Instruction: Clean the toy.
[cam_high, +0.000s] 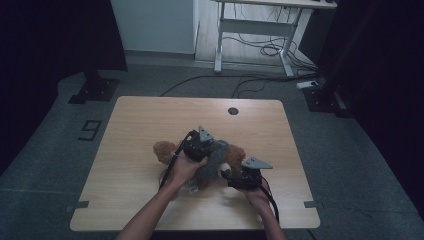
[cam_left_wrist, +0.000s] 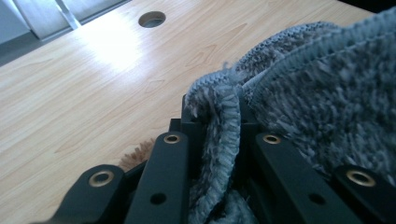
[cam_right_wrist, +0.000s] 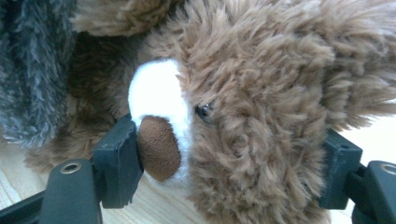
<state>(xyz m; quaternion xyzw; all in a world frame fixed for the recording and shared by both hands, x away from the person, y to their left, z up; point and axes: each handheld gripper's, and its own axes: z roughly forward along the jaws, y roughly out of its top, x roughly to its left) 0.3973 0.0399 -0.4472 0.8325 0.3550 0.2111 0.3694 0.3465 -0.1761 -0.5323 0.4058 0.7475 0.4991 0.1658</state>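
Brown teddy bear (cam_high: 200, 162) lying at mid-tabletop (cam_high: 140, 125), long axis running roughly ten to four o'clock, head at the four o'clock end. Right claw (cam_right_wrist: 229, 163) spread wide around the head, both jaws touching. Left claw (cam_left_wrist: 219, 140) pinched tight on the hem of the grey garment (cam_left_wrist: 327, 84), toward ten o'clock.

teddy bear (cam_right_wrist: 261, 107): I see brown fur, white muzzle, darker brown nose
knitted cloth (cam_left_wrist: 322, 93): grey, fuzzy
jaws: black
table (cam_high: 150, 125): light wood grain
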